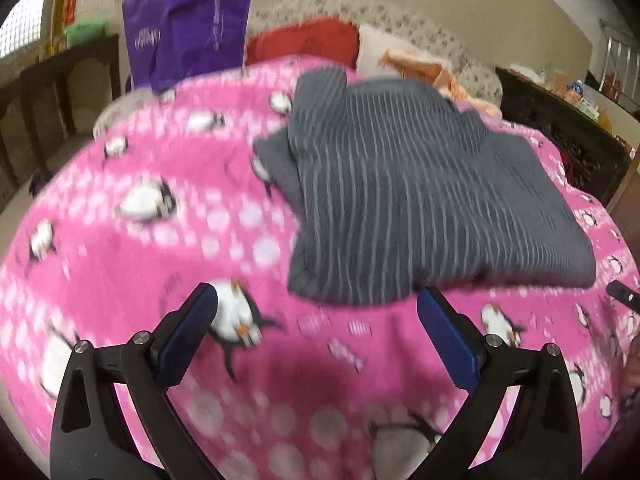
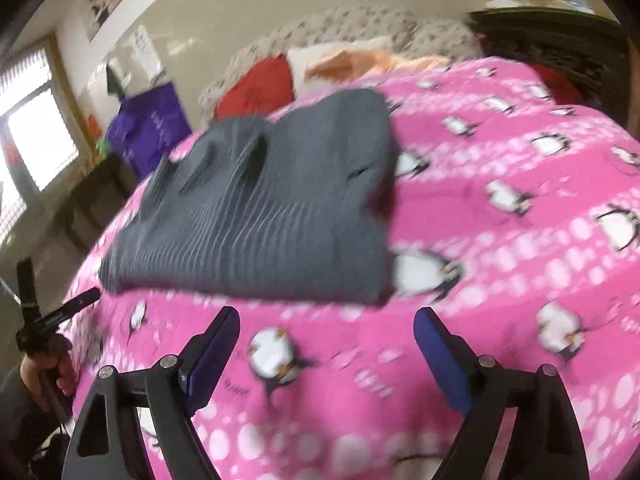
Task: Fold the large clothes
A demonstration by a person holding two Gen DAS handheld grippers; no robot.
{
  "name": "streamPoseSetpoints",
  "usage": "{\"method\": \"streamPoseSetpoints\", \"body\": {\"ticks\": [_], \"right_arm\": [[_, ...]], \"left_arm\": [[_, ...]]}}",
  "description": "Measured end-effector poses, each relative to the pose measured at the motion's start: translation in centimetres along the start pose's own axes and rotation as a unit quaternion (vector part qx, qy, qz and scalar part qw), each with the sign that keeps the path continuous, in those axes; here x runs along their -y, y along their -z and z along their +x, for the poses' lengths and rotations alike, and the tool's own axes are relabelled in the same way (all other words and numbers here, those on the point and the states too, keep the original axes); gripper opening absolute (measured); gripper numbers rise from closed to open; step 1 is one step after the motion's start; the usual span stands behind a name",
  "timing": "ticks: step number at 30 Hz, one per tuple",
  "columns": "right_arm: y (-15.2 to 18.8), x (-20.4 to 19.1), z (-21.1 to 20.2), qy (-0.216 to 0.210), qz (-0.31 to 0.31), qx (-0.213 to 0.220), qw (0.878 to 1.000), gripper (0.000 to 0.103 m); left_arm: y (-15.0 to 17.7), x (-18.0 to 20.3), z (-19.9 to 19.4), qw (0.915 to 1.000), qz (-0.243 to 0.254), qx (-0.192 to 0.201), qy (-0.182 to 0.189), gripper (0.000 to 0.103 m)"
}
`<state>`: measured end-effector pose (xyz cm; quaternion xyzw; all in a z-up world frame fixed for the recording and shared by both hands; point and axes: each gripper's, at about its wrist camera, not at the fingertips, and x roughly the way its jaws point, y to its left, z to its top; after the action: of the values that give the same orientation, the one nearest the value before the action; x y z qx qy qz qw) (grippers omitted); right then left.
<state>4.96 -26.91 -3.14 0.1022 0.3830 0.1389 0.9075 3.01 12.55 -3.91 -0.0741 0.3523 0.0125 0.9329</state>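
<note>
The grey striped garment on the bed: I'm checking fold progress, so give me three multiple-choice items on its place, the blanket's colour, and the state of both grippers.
1. Where does the grey striped garment lie?
A. on the blanket
B. on the floor
C. in the purple bag

2. What colour is the penguin blanket?
A. green
B. pink
C. white

3. How are the left gripper and right gripper?
A. both clamping the garment
B. one shut
C. both open, empty

A: it rests folded on the blanket.
B: pink ground shows all around.
C: only blanket shows between the spread fingers.
</note>
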Motion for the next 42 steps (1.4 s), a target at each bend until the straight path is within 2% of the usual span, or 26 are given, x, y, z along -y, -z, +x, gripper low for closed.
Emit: {"method": "streamPoseSetpoints", "body": {"ticks": [2,4,5,6,7,8,9,11,12,13,14,17,19,24,28,30,33,35,36,37,39,42], "right_arm": [[-0.9,0.9,0.2,-0.015,0.001,0.003,1.000,0.086],[-1.8,1.2,1.4,-0.022,-0.013,-0.004,1.000,0.079],[-2.3,1.2,2.1,-0.022,-0.019,-0.010,1.000,0.071],[-2.9,1.0,4.3,-0.050,-0.032,-0.033,0.998,0.063],[-2.9,1.0,4.3,-0.050,-0.032,-0.033,0.998,0.062],[-3.2,0.9,6.2,-0.044,-0.036,-0.053,0.997,0.060],[-3.2,0.9,6.2,-0.044,-0.036,-0.053,0.997,0.059],[-3.0,1.2,7.0,-0.053,-0.027,-0.051,0.997,0.057],[-3.2,1.7,7.1,-0.076,-0.006,-0.050,0.996,0.042],[-3.2,1.7,7.1,-0.076,-0.006,-0.050,0.996,0.033],[-3.2,1.8,7.0,-0.092,0.004,-0.055,0.994,0.019],[-3.3,2.5,6.2,-0.132,0.031,-0.059,0.989,0.013],[-3.4,2.8,4.3,-0.161,0.043,-0.049,0.985,0.012],[-2.5,2.3,1.5,-0.182,0.023,-0.058,0.981,0.010],[-0.3,2.5,-1.4,-0.186,0.016,-0.077,0.979,0.010],[1.4,2.5,-2.4,-0.162,0.011,-0.087,0.983,0.011],[1.7,2.9,-2.3,-0.135,0.019,-0.094,0.986,0.012],[1.6,3.8,-2.7,-0.110,0.038,-0.091,0.989,0.012],[0.5,3.5,-4.0,-0.076,0.036,-0.063,0.994,0.012],[0.5,3.5,-4.0,-0.076,0.036,-0.063,0.994,0.012],[-1.0,2.5,-5.3,-0.044,0.008,-0.025,0.999,0.012],[-3.3,-1.7,-5.9,-0.007,-0.060,0.018,0.998,0.012]], "left_arm": [[-0.8,0.1,0.4,0.9997,0.014,0.005,0.018,0.101],[-1.6,0.3,1.4,0.9990,0.025,0.002,0.036,0.100],[-1.9,0.3,1.8,0.9989,0.025,0.000,0.040,0.098],[-2.1,0.2,2.4,0.9986,0.019,-0.005,0.049,0.095],[-2.4,0.0,3.3,0.9981,0.008,-0.016,0.060,0.094],[-2.4,-0.1,3.6,0.9976,0.001,-0.022,0.065,0.089],[-2.4,-0.2,4.1,0.9967,-0.007,-0.033,0.073,0.084],[-2.3,-0.5,4.9,0.9928,-0.031,-0.052,0.103,0.056],[-2.4,-0.6,4.9,0.9921,-0.040,-0.051,0.107,0.041],[-2.3,-0.5,4.8,0.9908,-0.044,-0.054,0.116,0.036],[-2.2,-0.4,4.6,0.9902,-0.046,-0.054,0.120,0.029],[-2.2,-0.5,3.7,0.9878,-0.050,-0.057,0.136,0.021],[-1.9,-0.7,2.6,0.9861,-0.054,-0.056,0.147,0.019],[-0.2,-0.6,-0.9,0.9834,-0.028,-0.064,0.167,0.019],[1.9,-1.0,-3.6,0.9783,-0.014,-0.081,0.190,0.019],[3.1,-0.9,-4.1,0.9773,-0.009,-0.091,0.191,0.021],[3.9,-1.3,-3.8,0.9790,-0.021,-0.095,0.179,0.031],[3.7,-1.6,-3.8,0.9791,-0.036,-0.093,0.177,0.033],[3.5,-1.7,-3.9,0.9805,-0.038,-0.090,0.170,0.034],[3.1,-1.6,-4.3,0.9829,-0.036,-0.082,0.161,0.034],[2.6,-1.7,-5.0,0.9862,-0.035,-0.065,0.148,0.033],[0.8,-1.4,-6.4,0.9902,-0.041,-0.019,0.132,0.034]]}}
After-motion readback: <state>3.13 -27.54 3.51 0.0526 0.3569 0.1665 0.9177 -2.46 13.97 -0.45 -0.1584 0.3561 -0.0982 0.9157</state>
